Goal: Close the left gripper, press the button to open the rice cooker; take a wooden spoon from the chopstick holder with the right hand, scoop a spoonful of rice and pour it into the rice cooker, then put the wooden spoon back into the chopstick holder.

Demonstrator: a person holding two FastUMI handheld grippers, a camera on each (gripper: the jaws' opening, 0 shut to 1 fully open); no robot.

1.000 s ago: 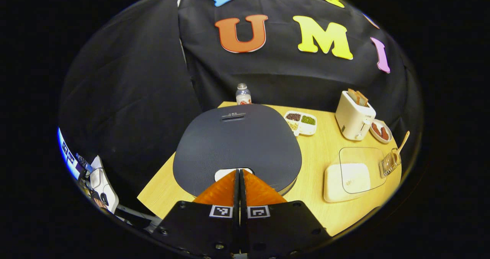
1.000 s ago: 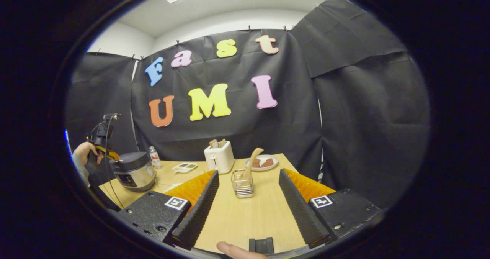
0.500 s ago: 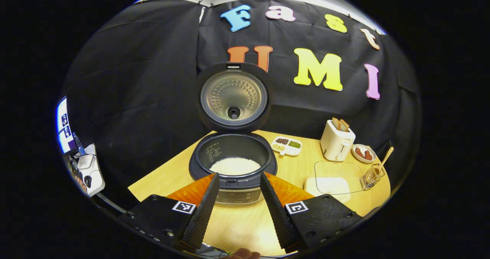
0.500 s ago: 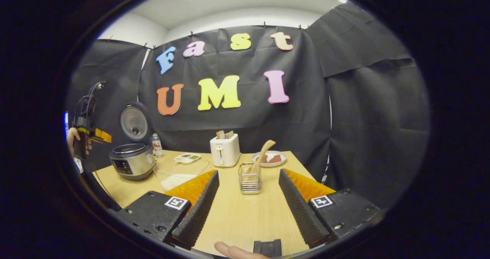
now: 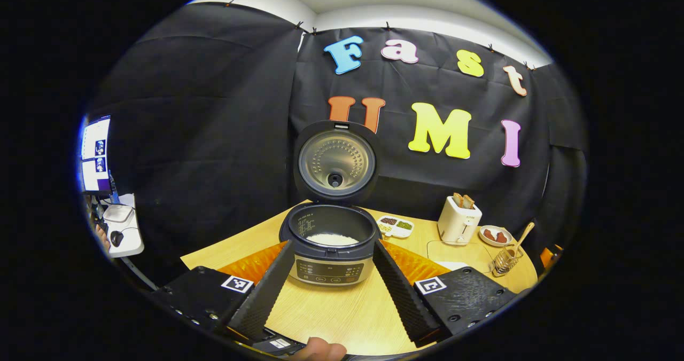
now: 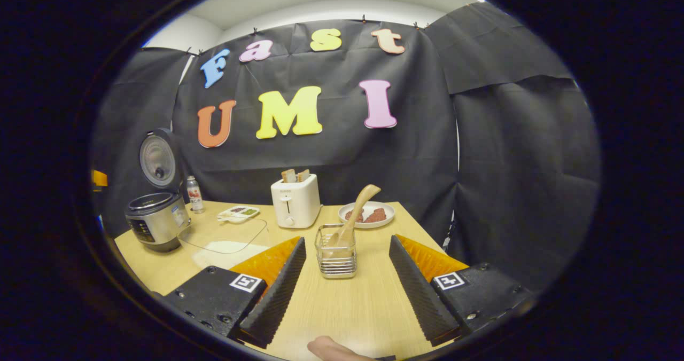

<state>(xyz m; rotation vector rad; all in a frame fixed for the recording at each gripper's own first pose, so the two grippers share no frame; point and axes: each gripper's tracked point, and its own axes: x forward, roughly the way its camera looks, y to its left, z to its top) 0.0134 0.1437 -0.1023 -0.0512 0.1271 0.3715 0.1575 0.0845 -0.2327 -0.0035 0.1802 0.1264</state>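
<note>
Left hand-held gripper hovered low in frame, fingers spread wide, holding nothing, facing the rice cooker at centre: lid upright, white rice inside. Right hand-held gripper gaped too, empty, framing the chopstick holder mid-frame on the worktop, wooden spoon leaning inside.

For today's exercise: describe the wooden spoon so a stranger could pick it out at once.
Start at the white toaster at the back of the wooden table. In front of it, slightly to its right, stands a small wire chopstick holder. The wooden spoon leans out of it, the only utensil inside.
</note>
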